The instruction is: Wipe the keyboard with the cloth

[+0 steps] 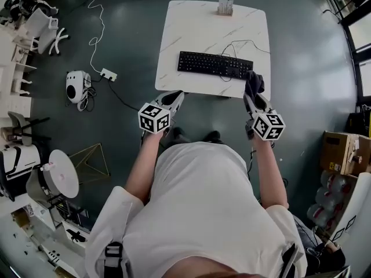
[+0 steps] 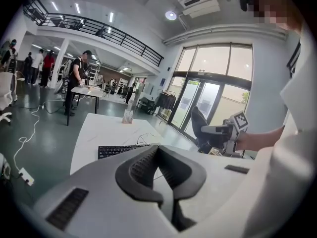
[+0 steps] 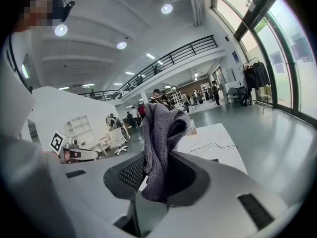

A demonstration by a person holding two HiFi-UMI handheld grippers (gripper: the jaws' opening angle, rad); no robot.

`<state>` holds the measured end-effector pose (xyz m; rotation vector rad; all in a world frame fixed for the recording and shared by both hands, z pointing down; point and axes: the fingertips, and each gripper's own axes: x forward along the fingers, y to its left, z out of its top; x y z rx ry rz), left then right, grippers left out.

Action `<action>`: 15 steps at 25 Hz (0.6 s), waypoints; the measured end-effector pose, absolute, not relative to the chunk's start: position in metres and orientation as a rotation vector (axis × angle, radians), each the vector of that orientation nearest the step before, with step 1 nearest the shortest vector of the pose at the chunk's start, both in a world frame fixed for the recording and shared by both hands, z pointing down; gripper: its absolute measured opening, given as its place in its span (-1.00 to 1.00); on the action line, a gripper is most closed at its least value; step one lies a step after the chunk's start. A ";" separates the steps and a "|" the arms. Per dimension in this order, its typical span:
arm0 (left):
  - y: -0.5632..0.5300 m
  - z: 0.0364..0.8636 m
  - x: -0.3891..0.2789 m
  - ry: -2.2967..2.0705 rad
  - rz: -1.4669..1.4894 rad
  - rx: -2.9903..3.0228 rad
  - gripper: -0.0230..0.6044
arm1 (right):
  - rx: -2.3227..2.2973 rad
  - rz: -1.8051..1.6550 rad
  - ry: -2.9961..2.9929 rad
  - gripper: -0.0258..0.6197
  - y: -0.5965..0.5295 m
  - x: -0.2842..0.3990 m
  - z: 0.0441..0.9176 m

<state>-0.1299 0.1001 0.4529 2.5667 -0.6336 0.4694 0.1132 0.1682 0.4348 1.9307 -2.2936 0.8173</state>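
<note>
The white marble-patterned table (image 1: 197, 28) stood before the person, with the black keyboard (image 1: 214, 64) lying across its near half, its right end near the right corner. Both grippers hung at the near edge. The left gripper (image 1: 175, 99) had its jaws closed on nothing. The right gripper (image 1: 250, 99) was clamped on a dark grey cloth (image 1: 254, 84), which stood bunched above its tips just beside the keyboard's right end. The step looked like the approach. To do it well, the right hand would probably need to tip down so the loose bunch, not the jaw tips, met the keys, then sweep along the rows while the empty left steadied the keyboard's left end. The keyboard lay close to the near edge, so a pull towards the person risked sliding it off; bare top lay to the left and beyond. A thin cable (image 1: 249, 43) looped behind the right end and could snag. A small stand (image 1: 225, 7) sat at the far edge, well apart.
</note>
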 end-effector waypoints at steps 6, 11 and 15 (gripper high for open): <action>0.087 0.435 -0.137 -0.574 0.474 2.638 -0.90 | 1.984 0.762 -2.299 -0.54 0.155 0.100 0.415; 0.078 0.431 -0.145 -0.570 0.464 2.643 -0.90 | 2.004 0.743 -2.287 -0.54 0.151 0.097 0.410; 0.072 0.430 -0.152 -0.573 0.457 2.645 -0.90 | 2.016 0.742 -2.281 -0.54 0.149 0.094 0.408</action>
